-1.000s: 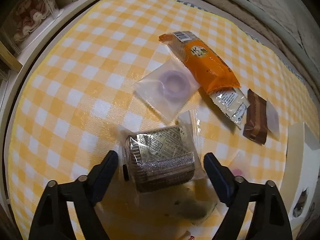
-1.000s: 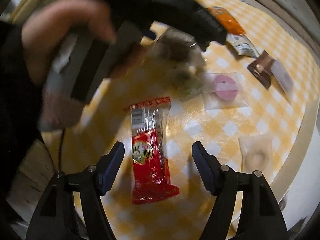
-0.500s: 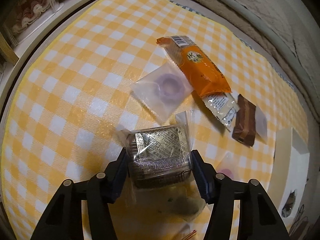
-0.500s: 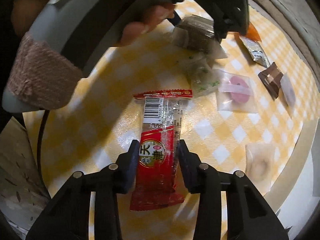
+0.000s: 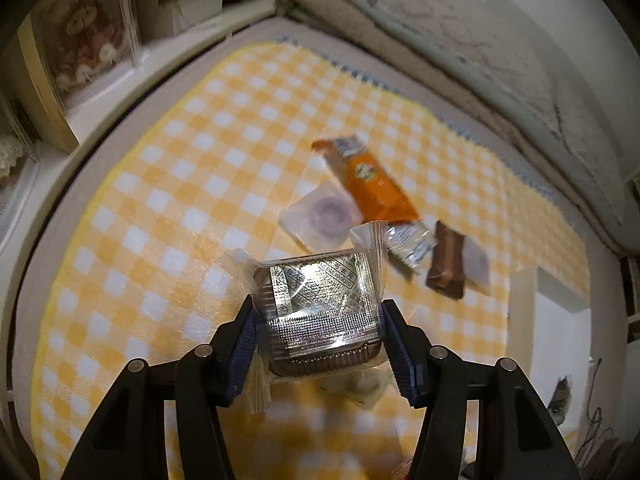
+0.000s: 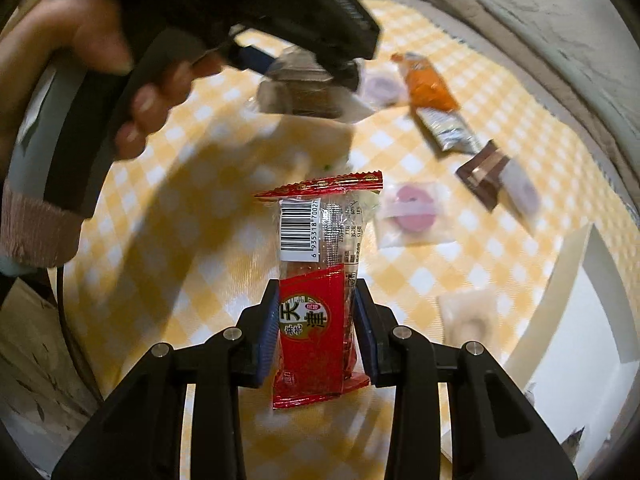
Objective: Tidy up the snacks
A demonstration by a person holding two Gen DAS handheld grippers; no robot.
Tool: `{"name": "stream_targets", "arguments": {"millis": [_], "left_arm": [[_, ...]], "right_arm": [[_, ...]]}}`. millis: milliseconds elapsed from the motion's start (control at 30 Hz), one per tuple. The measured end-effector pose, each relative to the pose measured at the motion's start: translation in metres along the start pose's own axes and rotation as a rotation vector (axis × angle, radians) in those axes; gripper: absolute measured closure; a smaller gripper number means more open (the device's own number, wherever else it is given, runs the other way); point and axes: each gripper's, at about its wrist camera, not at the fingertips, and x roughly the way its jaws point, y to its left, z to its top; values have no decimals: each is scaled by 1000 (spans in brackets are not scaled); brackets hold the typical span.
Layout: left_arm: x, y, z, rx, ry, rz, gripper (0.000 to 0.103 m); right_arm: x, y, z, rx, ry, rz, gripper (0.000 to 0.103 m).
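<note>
now red snack packet [image 6: 316,320] pinched between right gripper [image 6: 316,336] pads; foil-topped cake [image 5: 320,312] between left's [image 5: 320,344].

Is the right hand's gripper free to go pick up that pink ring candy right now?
Probably not: the right gripper is shut on the red snack packet. The pink ring candy itself lies uncovered.

Green snack [image 5: 362,386] mostly hidden, blurred

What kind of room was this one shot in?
Probably a home bedroom or living room: a checked cloth spread with snacks, folded bedding behind it, and a framed picture on shelving.
</note>
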Motion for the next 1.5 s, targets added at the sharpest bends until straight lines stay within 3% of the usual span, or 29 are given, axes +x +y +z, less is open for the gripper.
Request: {"name": "stream_targets", "arguments": {"millis": [433,833,1133,1500], "left_arm": [[-98,-10,-44,98,-153,-26,46],[-163,-34,-93,202,-248,-29,46],[-183,-70,-125,284,-282,-62,46],[-166,-129,-136,379,-256,-124,46]], "right_arm": [[-66,-30,1,183,-175,-81,68],[-123,-63,-18,331,-308,-169,68],[-164,-92,-50,435,-382,-226,68],[-192,-136,-101,545,-405,-312,68]]}}
